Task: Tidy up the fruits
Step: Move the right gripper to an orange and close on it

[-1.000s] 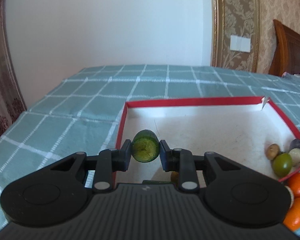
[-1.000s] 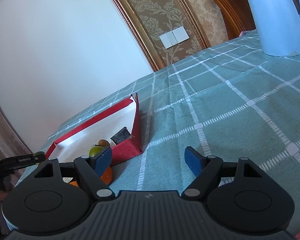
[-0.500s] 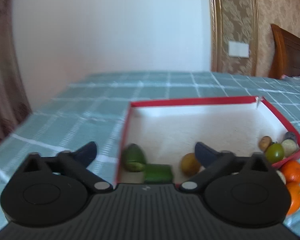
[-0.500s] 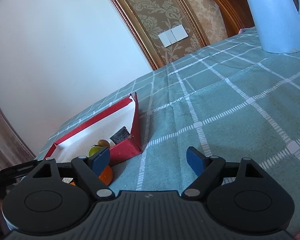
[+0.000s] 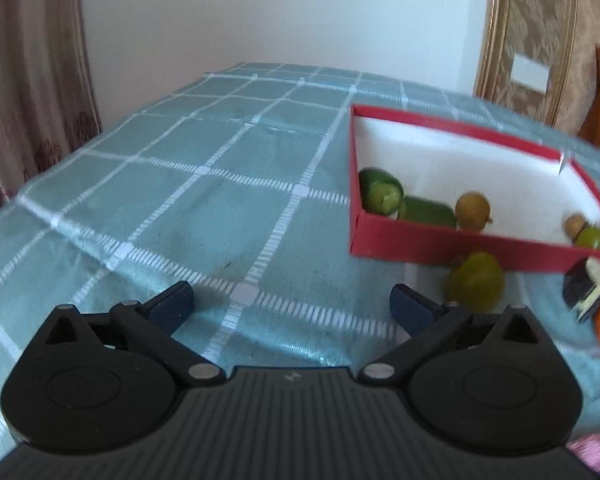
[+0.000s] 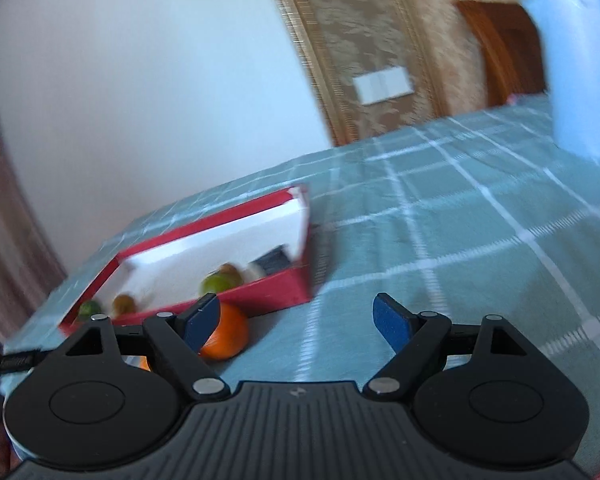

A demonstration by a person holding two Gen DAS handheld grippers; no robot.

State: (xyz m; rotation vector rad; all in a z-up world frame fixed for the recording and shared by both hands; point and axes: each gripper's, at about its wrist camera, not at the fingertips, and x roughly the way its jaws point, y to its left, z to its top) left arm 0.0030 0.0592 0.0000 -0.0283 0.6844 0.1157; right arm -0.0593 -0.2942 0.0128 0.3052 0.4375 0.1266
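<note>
**Friend:** What do your left jaws have?

**Me:** Nothing. My left gripper (image 5: pixel 292 300) is spread wide over the green checked cloth (image 5: pixel 204 200), left of the red box (image 5: pixel 440 246). Those jaws have just been opening, and nothing is between them.

**Friend:** What is in the box?

**Me:** At its left end lie two cucumber pieces (image 5: pixel 380 192), side by side. Next comes a small brown fruit (image 5: pixel 473 211). More small fruits huddle in the right corner. A green fruit (image 5: pixel 476 286) sits on the cloth just in front of the box.

**Friend:** And your right jaws?

**Me:** My right gripper (image 6: pixel 296 320) is open too, with nothing inside. An orange (image 6: pixel 226 332) lies by its left finger, just in front of the box. A pale blue kettle (image 6: pixel 580 68) stands far to the right of the box.
</note>
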